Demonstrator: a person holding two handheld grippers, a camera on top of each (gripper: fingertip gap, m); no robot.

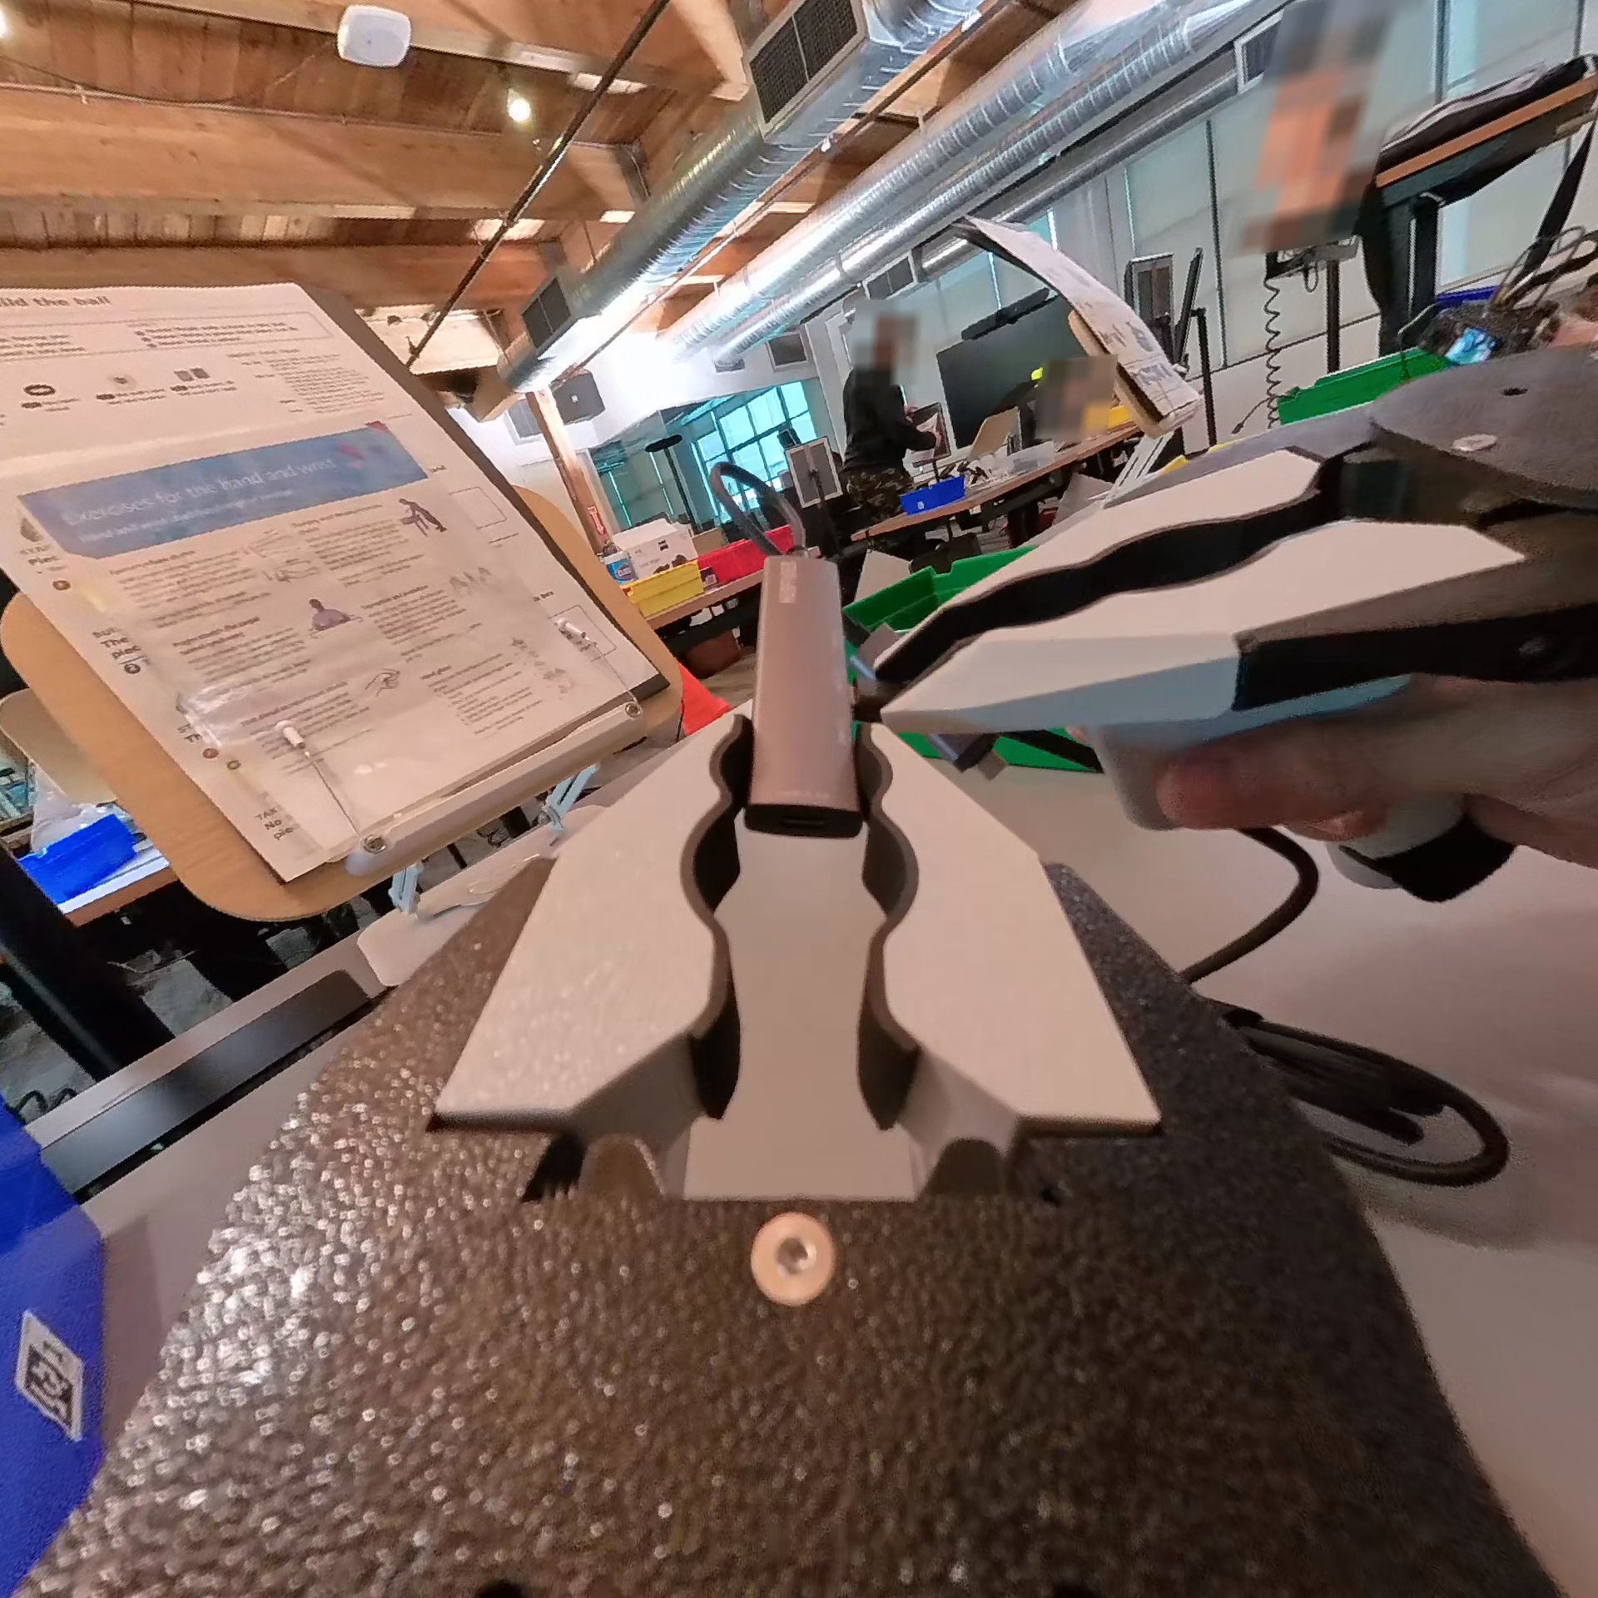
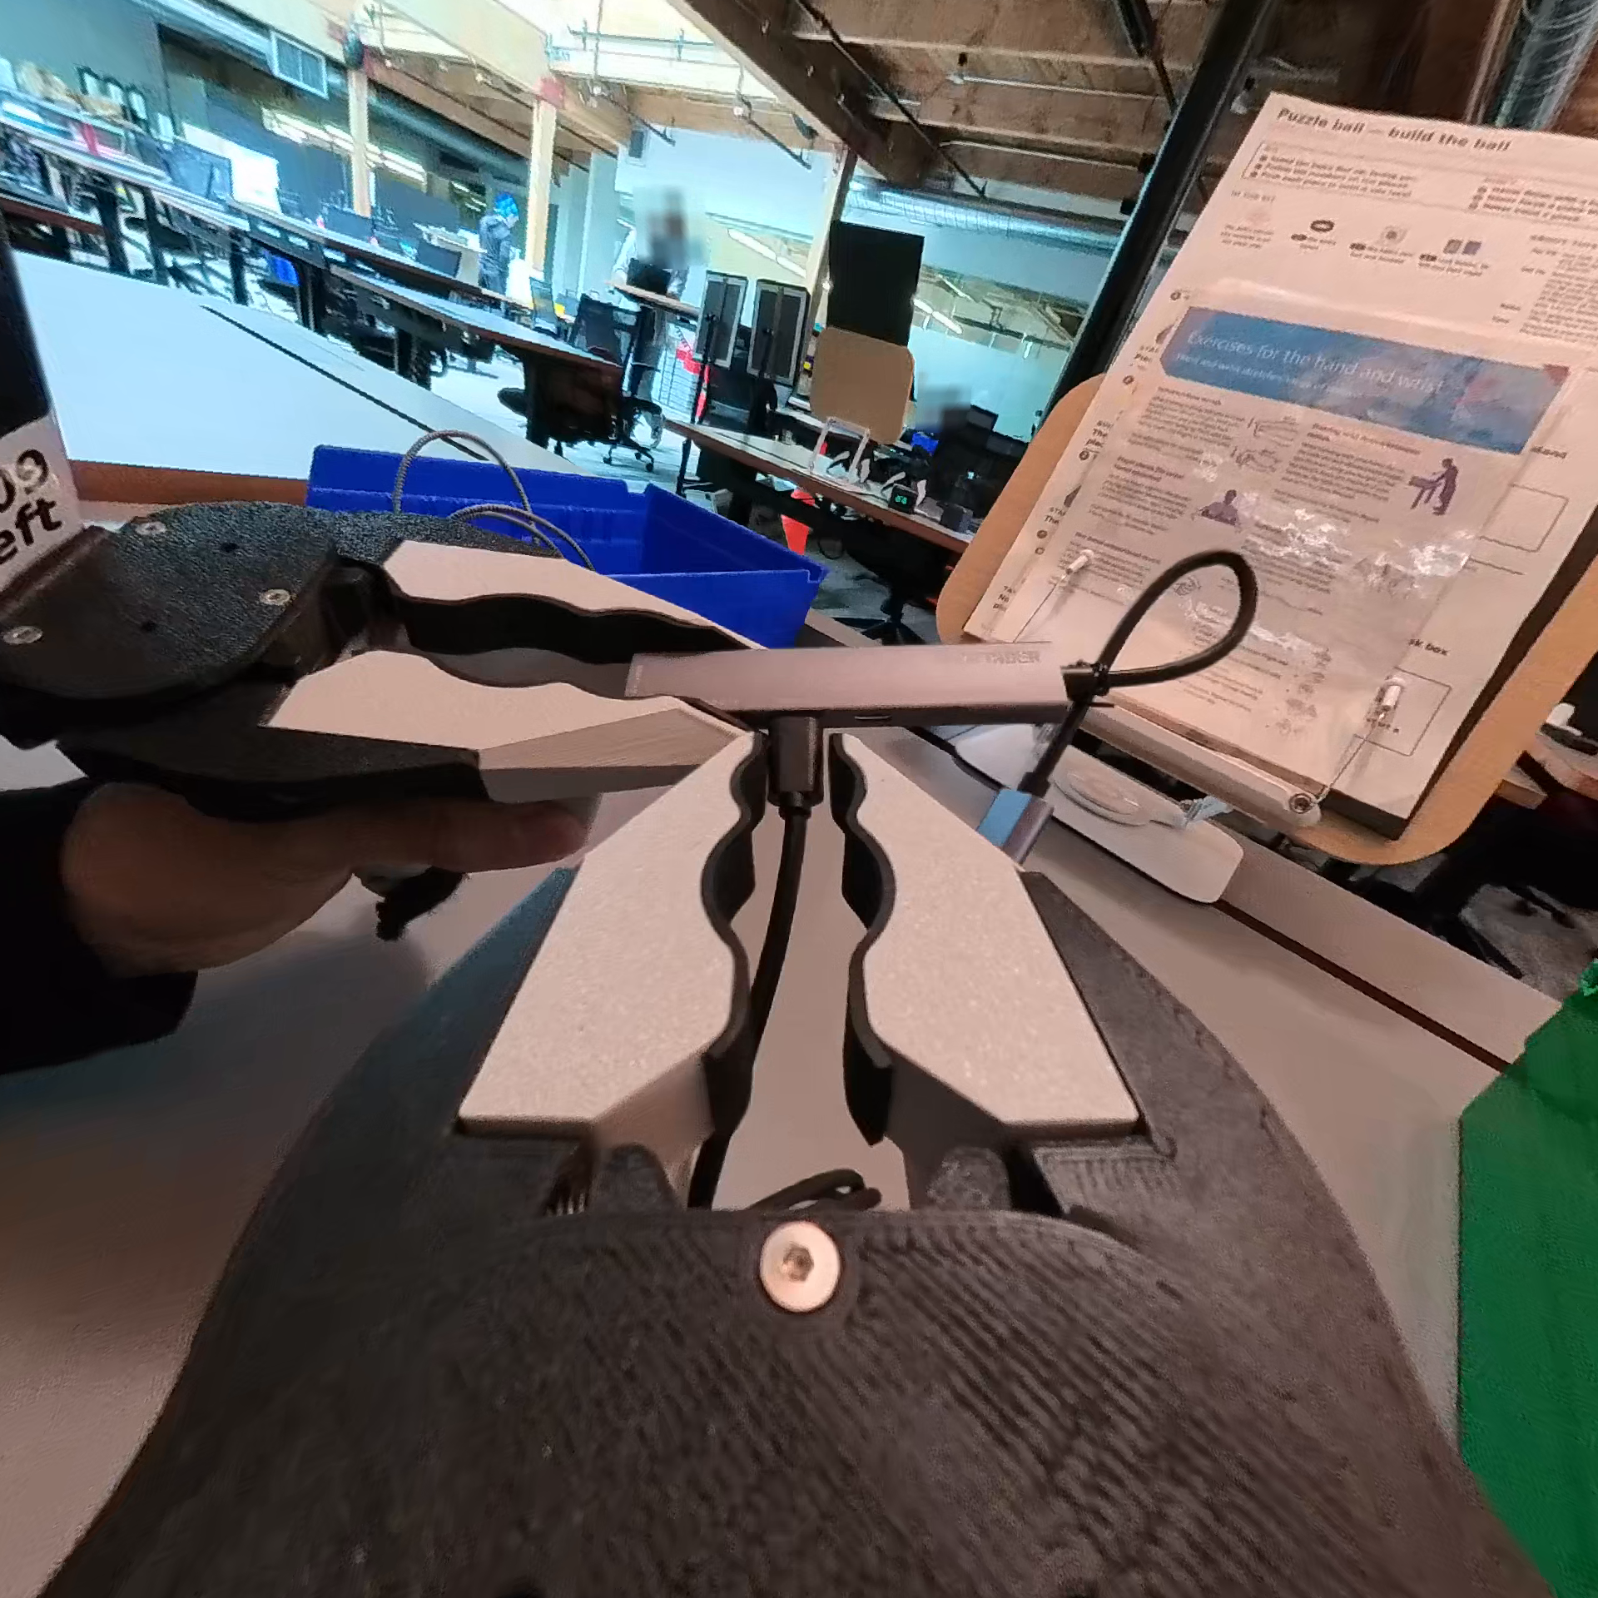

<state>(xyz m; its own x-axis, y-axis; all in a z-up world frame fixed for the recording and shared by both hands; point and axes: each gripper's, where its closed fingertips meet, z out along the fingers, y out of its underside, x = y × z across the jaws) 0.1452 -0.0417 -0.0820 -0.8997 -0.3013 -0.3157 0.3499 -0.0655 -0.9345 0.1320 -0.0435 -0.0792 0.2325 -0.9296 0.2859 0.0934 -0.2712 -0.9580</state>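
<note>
My left gripper (image 1: 802, 744) is shut on one end of a slim grey USB hub (image 1: 800, 674), held above the white table. In the right wrist view the hub (image 2: 865, 676) lies crosswise, with the left gripper (image 2: 735, 683) clamping its left end. My right gripper (image 2: 794, 752) is shut on a black cable plug (image 2: 791, 752) that sits against the hub's side. The plug's black cable (image 2: 770, 951) runs back between my fingers. In the left wrist view the right gripper (image 1: 869, 692) meets the hub's right side. The hub's own short cable (image 2: 1211, 605) loops down to a blue plug (image 2: 1007, 821).
A wooden document stand with printed sheets (image 1: 303, 562) stands close behind, also in the right wrist view (image 2: 1297, 476). A blue bin (image 2: 562, 527) sits far left, green bins (image 1: 908, 605) to the right. A black cable coil (image 1: 1383, 1107) lies on the table (image 1: 1427, 951). People stand far off. The grippers are tip to tip, or close to it.
</note>
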